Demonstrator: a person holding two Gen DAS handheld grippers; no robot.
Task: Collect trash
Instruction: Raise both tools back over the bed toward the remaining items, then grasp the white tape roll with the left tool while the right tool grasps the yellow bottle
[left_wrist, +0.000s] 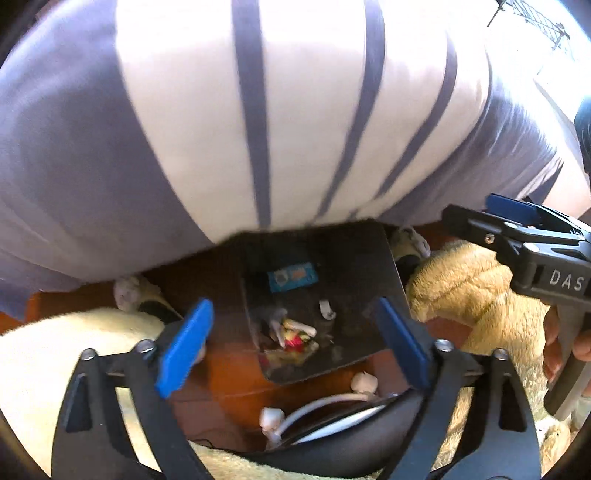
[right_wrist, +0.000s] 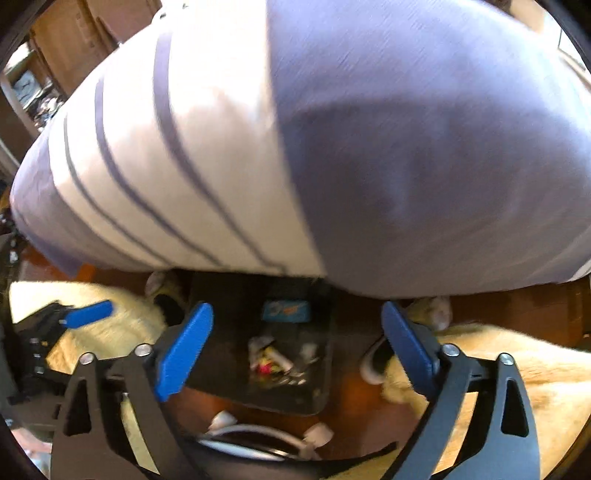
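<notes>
Evidently both tongs, left gripper (left_wrist: 295, 343) and right gripper (right_wrist: 295, 350), are spread wide, empty; light, crushable scraps (left_wrist: 291, 332) are best pinched centrally.

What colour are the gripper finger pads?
Blue pads, seen best in the left wrist view.

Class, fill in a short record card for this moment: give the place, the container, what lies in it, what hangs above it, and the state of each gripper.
place: wooden floor between fluffy cream rugs
container: dark tray on the floor
contents: small scraps and a blue packet
above: striped lilac-and-white cloth, hiding the tray's far end
left gripper: open, empty
right gripper: open, empty
</notes>
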